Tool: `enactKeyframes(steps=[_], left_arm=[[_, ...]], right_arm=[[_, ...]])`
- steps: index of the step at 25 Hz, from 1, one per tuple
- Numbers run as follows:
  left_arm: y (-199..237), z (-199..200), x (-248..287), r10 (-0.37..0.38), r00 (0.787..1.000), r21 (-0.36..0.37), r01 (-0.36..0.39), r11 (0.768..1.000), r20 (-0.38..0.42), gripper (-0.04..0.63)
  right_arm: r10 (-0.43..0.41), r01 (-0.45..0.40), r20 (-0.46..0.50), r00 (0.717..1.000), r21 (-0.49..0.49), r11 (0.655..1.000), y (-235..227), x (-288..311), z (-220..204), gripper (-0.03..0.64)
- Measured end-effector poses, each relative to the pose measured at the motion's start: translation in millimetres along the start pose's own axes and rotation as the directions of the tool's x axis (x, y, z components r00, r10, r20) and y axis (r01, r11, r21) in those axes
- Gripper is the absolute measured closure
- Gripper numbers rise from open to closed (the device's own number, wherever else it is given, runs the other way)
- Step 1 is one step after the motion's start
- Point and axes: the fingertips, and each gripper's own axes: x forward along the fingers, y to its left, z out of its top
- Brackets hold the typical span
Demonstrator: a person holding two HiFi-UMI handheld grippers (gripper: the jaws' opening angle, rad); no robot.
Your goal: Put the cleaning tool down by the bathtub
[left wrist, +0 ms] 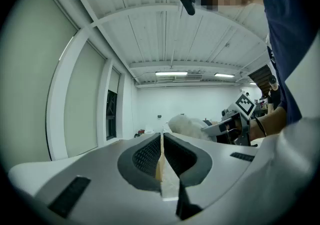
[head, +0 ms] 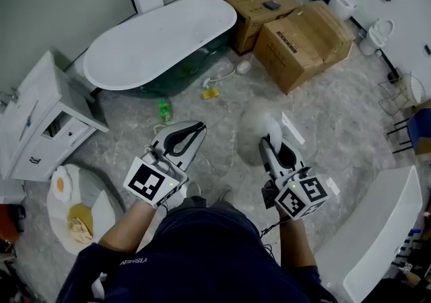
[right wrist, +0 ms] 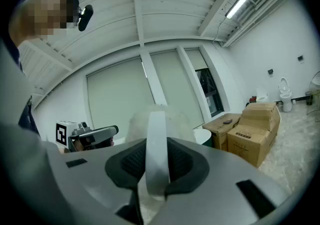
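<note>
My right gripper (head: 272,149) is shut on the white strap handle (right wrist: 156,151) of the cleaning tool, a pale fluffy duster (head: 256,124) that sticks out ahead of the jaws over the floor. In the right gripper view the fluffy head (right wrist: 172,121) rises just behind the strap. The left gripper (head: 192,132) hovers beside it at about the same height, jaws together with nothing in them (left wrist: 162,155). The white oval bathtub (head: 158,39) stands farther ahead and to the left, well apart from both grippers. From the left gripper view the duster (left wrist: 186,125) shows to the right.
Two cardboard boxes (head: 304,40) sit right of the tub. A shower head with hose (head: 241,66), a yellow item (head: 211,93) and a green bottle (head: 163,110) lie on the floor near the tub. A white cabinet (head: 40,120) stands left, a white panel (head: 377,227) right.
</note>
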Motion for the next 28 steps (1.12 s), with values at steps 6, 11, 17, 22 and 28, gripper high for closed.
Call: enactKeyframes(steps=[6,11,17,22,28], left_arm=[[-0.3,-5.9,1.5,0.008,1.0,-0.005,-0.008,1.0,-0.009,0.555],[-0.4,-7.1,2.4,0.015,1.0,-0.009,-0.015,1.0,-0.012,0.555],[-0.2,-7.7,5.8,0.026,1.0,-0.007,-0.026,1.0,-0.016,0.555],[-3.8,-6.4,12.7,0.033,0.999,-0.004,-0.034,0.999,-0.021,0.555],[-25.4,-8.0,26.0,0.047,0.999,-0.002,-0.047,0.999,-0.022,0.555]], right_arm=[[-0.003,0.003,0.0,1.0,-0.002,1.0,-3.7,1.9,-2.7,0.529],[0.0,0.0,-0.006,1.0,-0.002,1.0,-5.2,4.4,-5.1,0.528],[0.011,-0.011,-0.006,1.0,0.01,1.0,-9.3,7.2,-5.3,0.528],[0.027,-0.027,-0.005,1.0,0.016,1.0,-14.8,5.6,-2.9,0.528],[0.039,-0.038,-0.01,0.999,0.015,0.999,-31.0,-14.0,-3.7,0.529]])
